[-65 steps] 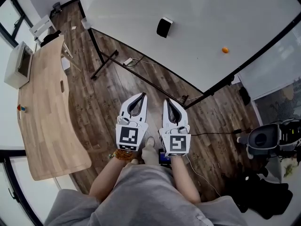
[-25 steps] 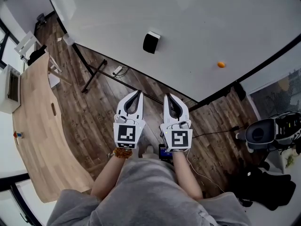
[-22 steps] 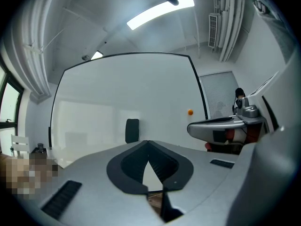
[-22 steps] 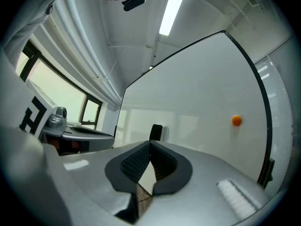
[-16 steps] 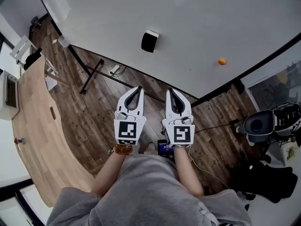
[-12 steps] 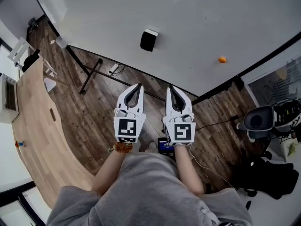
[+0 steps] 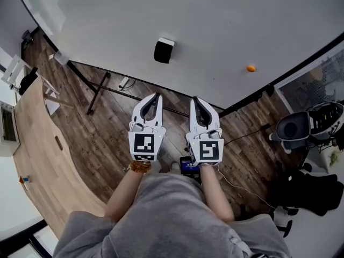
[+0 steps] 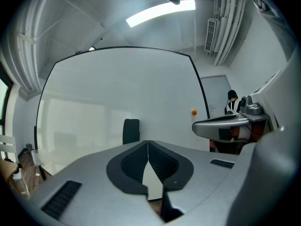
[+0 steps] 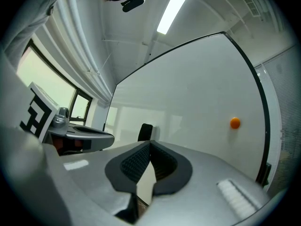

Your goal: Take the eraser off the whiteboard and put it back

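A black eraser [image 7: 163, 50] sticks to the big whiteboard [image 7: 226, 31]; it also shows in the left gripper view as the eraser [image 8: 131, 131] and in the right gripper view as the eraser [image 9: 145, 132]. My left gripper [image 7: 157, 96] and right gripper [image 7: 194, 99] are held side by side, level, pointing at the board and well short of it. Both are shut with nothing between the jaws. The left gripper [image 8: 148, 142] lines up a little right of the eraser; the right gripper [image 9: 150, 144] sits just right of it too.
An orange magnet [image 7: 251, 68] sticks to the board at the right. The board stands on a black frame [image 7: 97, 93] over wooden floor. A wooden table [image 7: 37, 160] is at the left; a black chair [image 7: 294, 130] and dark bags [image 7: 312, 190] at the right.
Both grippers and the person have moved toward the whiteboard; the board now fills more of the head view. The jaws stay shut throughout.
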Action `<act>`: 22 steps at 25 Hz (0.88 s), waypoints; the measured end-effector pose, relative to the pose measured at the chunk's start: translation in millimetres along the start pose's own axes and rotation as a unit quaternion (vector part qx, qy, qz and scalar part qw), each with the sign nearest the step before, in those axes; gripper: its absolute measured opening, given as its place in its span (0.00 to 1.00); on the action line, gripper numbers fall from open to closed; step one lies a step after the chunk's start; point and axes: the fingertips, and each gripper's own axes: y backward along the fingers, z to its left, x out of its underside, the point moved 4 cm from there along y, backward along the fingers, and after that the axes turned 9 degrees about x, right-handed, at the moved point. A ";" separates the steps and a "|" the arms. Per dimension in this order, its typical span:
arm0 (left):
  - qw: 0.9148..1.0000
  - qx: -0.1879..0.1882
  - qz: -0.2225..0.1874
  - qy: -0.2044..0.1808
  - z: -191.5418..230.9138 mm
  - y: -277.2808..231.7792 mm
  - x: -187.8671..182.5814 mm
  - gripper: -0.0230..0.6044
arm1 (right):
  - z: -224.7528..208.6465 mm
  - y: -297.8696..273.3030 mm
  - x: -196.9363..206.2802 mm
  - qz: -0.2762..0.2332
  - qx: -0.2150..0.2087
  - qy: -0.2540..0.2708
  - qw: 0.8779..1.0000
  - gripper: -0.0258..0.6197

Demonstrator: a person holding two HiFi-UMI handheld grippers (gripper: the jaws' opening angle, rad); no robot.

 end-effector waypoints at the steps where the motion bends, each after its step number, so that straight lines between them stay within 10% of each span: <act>1: 1.000 0.002 0.000 0.000 2.5 -2.8 -0.2 0.05 | -0.3 -2.3 -0.9 0.000 0.003 0.001 1.000 0.06; 22: 0.999 0.036 0.001 -0.005 50.1 -46.8 5.5 0.11 | 3.5 -37.3 6.7 0.007 0.059 0.012 0.998 0.06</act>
